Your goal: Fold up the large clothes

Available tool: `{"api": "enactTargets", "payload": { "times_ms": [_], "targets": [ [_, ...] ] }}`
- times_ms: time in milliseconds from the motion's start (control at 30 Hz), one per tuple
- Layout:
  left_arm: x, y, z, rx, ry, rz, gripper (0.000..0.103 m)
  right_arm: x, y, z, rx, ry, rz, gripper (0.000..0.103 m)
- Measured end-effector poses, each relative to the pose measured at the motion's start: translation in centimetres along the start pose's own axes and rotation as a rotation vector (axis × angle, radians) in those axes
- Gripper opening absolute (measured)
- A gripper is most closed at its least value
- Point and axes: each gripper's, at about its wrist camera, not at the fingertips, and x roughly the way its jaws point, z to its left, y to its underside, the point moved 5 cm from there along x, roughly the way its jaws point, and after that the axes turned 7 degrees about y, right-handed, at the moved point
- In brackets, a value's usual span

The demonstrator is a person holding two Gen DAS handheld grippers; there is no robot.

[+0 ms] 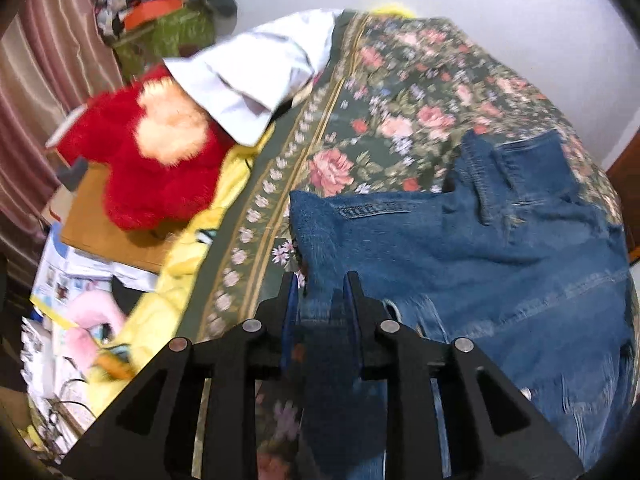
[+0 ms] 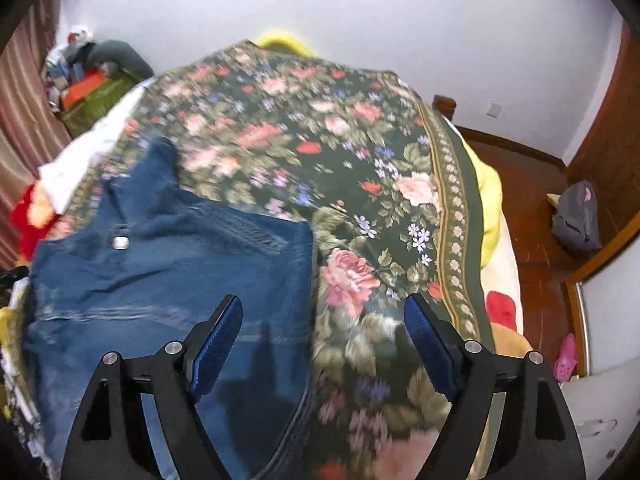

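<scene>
A blue denim garment (image 1: 460, 260) lies spread on a bed covered with a dark floral bedspread (image 1: 400, 100). My left gripper (image 1: 322, 292) hovers at the garment's left edge. Its jaws stand a narrow gap apart, with denim showing in the gap but not pressed by the pads. In the right wrist view the same denim (image 2: 180, 260) fills the lower left, a metal button showing on it. My right gripper (image 2: 322, 312) is wide open above the garment's right edge and the bedspread (image 2: 300, 120), with nothing between its blue pads (image 2: 218, 344).
A red plush toy (image 1: 160, 168), a white cloth (image 1: 256, 76) and a yellow blanket (image 1: 192, 264) lie left of the bed, beside papers and a green box (image 1: 160, 36). Right of the bed there is wooden floor with a grey bag (image 2: 576, 220) and a pink shoe (image 2: 566, 356).
</scene>
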Motion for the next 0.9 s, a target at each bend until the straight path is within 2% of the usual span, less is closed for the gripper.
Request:
{"api": "enactTargets", "payload": {
  "times_ms": [133, 200, 300, 367, 633, 767, 900],
  "targets": [
    [-4.7, 0.6, -0.6, 0.028, 0.018, -0.061, 0.038, -5.0, 0.6, 0.5, 0.017, -0.064, -0.033, 0.084],
    [-7.2, 1.1, -0.7, 0.041, 0.018, -0.095, 0.060, -7.6, 1.2, 0.9, 0.026, -0.084, -0.044, 0.096],
    [-10.4, 2.2, -0.7, 0.048, 0.006, -0.152, 0.078, -10.5, 2.4, 1.5, 0.024, -0.099, -0.065, 0.101],
    [-11.9, 3.3, -0.5, 0.044, 0.014, -0.161, 0.084, -12.1, 3.6, 2.1, 0.007, -0.120, -0.069, 0.101],
    [-14.0, 9.9, 1.3, -0.007, 0.067, -0.113, 0.084, -15.2, 9.9, 4.0, -0.063, -0.137, -0.044, 0.101],
    [-13.0, 14.1, 3.1, -0.079, 0.096, -0.063, 0.084, -15.1, 13.2, 4.6, -0.097, -0.126, -0.013, 0.101],
    [-11.1, 18.7, 4.9, -0.170, 0.130, 0.016, 0.084, -14.0, 16.6, 4.4, -0.066, -0.146, 0.050, 0.101]
  ]
}}
